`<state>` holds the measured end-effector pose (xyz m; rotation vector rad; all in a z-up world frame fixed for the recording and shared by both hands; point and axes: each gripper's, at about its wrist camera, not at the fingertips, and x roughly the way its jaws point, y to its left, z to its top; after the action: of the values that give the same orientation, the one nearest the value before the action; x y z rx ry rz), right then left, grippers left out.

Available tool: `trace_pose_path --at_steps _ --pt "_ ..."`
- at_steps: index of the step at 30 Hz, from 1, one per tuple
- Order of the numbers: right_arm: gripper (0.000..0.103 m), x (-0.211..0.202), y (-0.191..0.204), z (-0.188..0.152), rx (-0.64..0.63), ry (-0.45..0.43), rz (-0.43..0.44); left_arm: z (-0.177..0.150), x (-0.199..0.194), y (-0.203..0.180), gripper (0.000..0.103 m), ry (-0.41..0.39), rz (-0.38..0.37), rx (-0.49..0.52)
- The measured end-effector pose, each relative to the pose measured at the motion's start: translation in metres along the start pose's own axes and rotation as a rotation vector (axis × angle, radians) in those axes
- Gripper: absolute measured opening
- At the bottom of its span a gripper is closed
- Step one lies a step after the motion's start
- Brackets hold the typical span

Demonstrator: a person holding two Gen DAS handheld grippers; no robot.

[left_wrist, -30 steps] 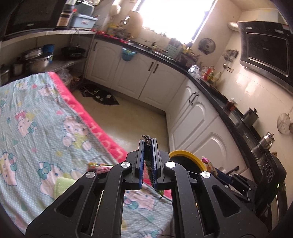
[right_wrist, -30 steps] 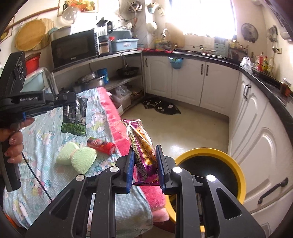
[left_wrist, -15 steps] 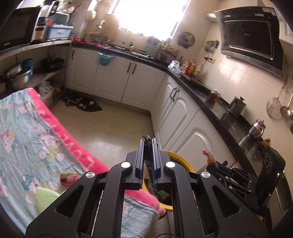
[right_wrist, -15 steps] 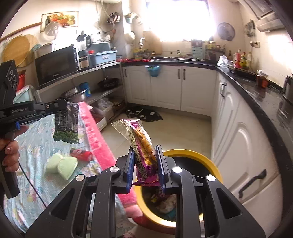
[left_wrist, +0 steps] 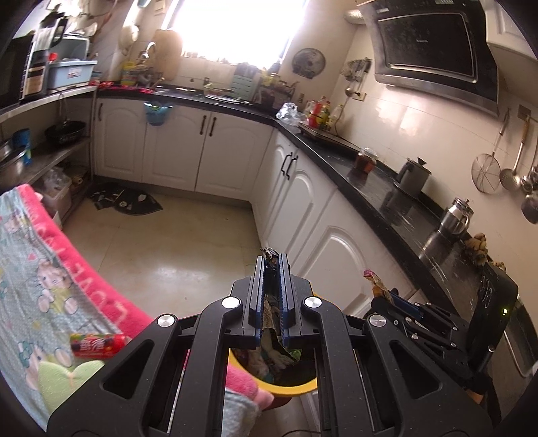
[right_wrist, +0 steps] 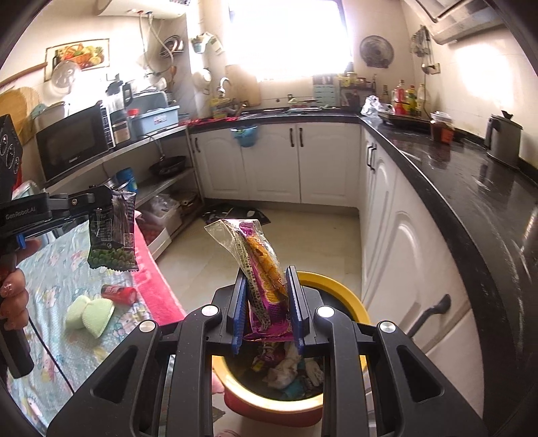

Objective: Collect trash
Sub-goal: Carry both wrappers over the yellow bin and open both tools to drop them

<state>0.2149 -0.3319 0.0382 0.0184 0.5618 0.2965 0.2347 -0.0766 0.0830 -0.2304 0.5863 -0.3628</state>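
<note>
Countertop [right_wrist: 464,188] of black stone runs along the white cabinets [right_wrist: 417,242], and below it on the floor stands the yellow-rimmed bin [right_wrist: 349,295], already holding crumpled rubbish, beside the table [right_wrist: 57,279] with its cartoon cloth. Right gripper [right_wrist: 265,295] is clamped on a purple snack wrapper [right_wrist: 262,265] above the bin. Left gripper [left_wrist: 271,289] pinches a dark pea packet [right_wrist: 112,232] over the table edge.

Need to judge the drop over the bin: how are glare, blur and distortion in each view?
Left wrist view: window blown out, counters bowed by the fisheye, held wrapper sharp. Right wrist view: same glare at the window, purple snack packet and yellow-rimmed bin crisp.
</note>
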Motion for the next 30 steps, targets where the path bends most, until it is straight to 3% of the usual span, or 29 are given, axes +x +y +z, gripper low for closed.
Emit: trace_pose_path --at_steps 14,30 --pt "0.023 0.010 -0.022 -0.011 0.051 0.021 -0.049 -0.016 0.055 -0.036 0.004 0.071 -0.043 0.067" --pt "0.024 0.062 -0.042 -0.041 0.096 0.144 -0.077 -0.044 0.114 -0.026 0.004 0.188 -0.056 0.056"
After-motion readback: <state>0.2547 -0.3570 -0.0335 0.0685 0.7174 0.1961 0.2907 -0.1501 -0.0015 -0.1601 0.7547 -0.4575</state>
